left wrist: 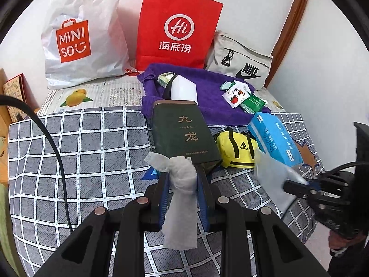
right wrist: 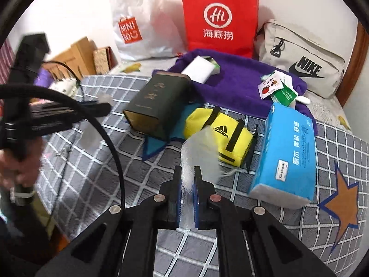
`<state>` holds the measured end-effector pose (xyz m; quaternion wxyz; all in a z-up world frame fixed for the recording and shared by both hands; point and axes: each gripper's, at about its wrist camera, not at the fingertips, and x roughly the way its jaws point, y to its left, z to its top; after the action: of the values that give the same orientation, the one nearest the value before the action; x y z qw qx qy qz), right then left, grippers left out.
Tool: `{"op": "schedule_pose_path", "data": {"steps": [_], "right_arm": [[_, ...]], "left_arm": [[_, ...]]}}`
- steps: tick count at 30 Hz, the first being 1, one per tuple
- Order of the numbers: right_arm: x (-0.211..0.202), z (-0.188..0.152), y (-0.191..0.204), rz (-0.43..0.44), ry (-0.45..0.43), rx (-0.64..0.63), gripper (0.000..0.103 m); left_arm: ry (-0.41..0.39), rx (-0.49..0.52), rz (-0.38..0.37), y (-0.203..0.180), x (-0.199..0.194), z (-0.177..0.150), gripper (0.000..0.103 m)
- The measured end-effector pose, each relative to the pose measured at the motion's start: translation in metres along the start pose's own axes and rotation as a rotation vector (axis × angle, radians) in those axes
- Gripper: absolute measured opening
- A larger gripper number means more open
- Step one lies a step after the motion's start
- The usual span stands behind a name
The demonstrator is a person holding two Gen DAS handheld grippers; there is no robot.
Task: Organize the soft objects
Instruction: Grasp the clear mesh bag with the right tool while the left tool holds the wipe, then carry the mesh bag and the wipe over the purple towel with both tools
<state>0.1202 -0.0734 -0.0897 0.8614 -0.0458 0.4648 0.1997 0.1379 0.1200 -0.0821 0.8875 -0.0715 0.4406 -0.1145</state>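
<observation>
My left gripper [left wrist: 182, 175] is shut on a crumpled white tissue [left wrist: 180, 196] that hangs down between its blue pads, above the checked bedspread [left wrist: 92, 161]. My right gripper [right wrist: 187, 173] is shut on another white tissue [right wrist: 200, 152], which is blurred; it also shows at the right of the left wrist view [left wrist: 272, 180]. A blue tissue pack [right wrist: 288, 154] lies to the right, a yellow Adidas pouch [right wrist: 219, 136] beside it. A dark green box [right wrist: 156, 101] lies ahead, partly on a purple towel [right wrist: 242, 80] holding a white pack [right wrist: 200, 69] and small sachets [right wrist: 274, 87].
A white Miniso bag [left wrist: 78, 41], a red paper bag [left wrist: 177, 30] and a grey Nike bag [left wrist: 242, 67] stand along the wall at the back. Cardboard boxes [right wrist: 78, 57] sit at the left edge. A black cable [left wrist: 53, 143] crosses the bedspread on the left.
</observation>
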Motion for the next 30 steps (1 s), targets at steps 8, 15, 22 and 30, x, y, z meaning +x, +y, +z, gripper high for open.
{"op": "schedule_pose_path", "data": {"steps": [8, 15, 22, 30], "right_arm": [[0.026, -0.012, -0.02, -0.033, 0.084, 0.031, 0.009], [0.05, -0.015, -0.018, 0.001, 0.122, 0.026, 0.017], [0.08, -0.019, -0.008, 0.048, 0.173, 0.012, 0.042], [0.076, -0.021, -0.02, 0.087, 0.144, 0.072, 0.003]], "left_arm": [[0.043, 0.001, -0.019, -0.003, 0.011, 0.006, 0.022], [0.031, 0.002, -0.015, -0.003, 0.009, 0.012, 0.022], [0.057, 0.015, -0.001, -0.007, 0.011, 0.012, 0.023], [0.076, 0.041, 0.002, -0.018, 0.013, 0.011, 0.023]]}}
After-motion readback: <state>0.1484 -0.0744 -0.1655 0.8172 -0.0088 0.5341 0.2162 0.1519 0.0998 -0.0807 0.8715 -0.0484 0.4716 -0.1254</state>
